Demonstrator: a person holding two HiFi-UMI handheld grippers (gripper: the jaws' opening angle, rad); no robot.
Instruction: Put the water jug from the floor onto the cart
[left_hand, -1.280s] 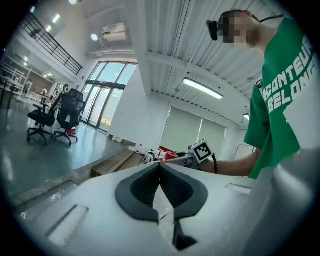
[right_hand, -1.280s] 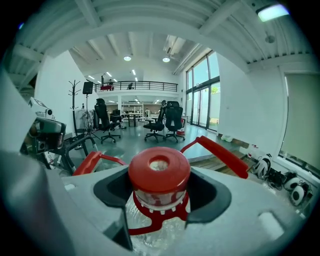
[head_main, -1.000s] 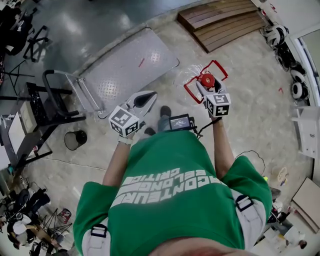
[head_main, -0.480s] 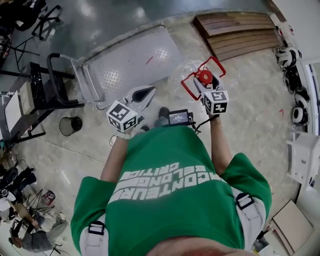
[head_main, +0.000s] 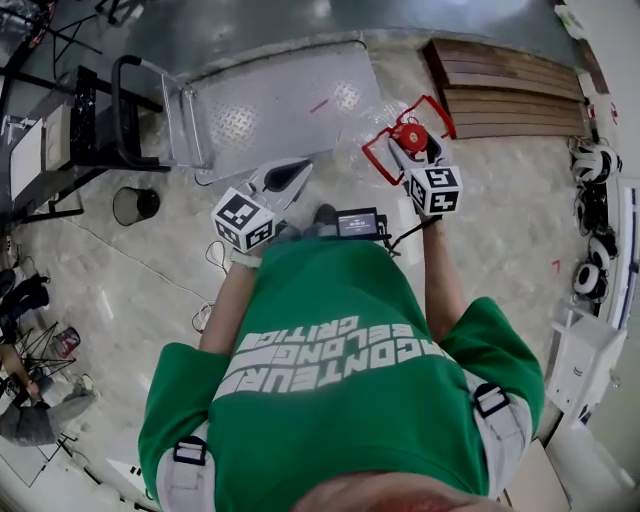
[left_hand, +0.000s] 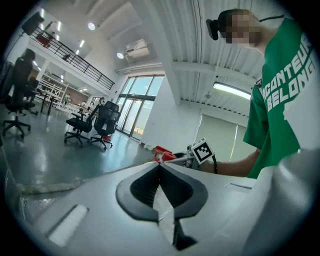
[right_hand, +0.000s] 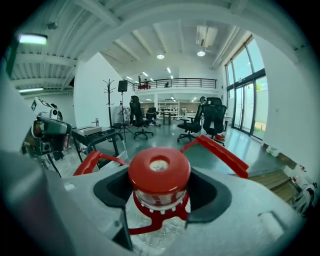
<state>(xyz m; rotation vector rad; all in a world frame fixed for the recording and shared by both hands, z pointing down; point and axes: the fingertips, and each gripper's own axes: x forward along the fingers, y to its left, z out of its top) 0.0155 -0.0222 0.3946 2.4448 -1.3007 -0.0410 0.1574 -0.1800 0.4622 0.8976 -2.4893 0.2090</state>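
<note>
At one o'clock, apparently clear of the floor: water jug (head_main: 408, 137), red-capped, its neck clasped by the fingers of the right gripper (head_main: 410, 155), forearm stretched forward. The left gripper (head_main: 288, 178), fingers pressed together on nothing, hangs at eleven o'clock. Best carried level to the cart (head_main: 270, 100) at eleven-to-twelve (a neck-only hold invites swinging) and lowered squarely onto its deck.

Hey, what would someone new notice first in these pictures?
The red-capped water jug, clamped at the neck in the right tongs, dominates the right gripper view. In the head view the grey cart lies ahead to the left. The left tongs are shut on nothing.
</note>
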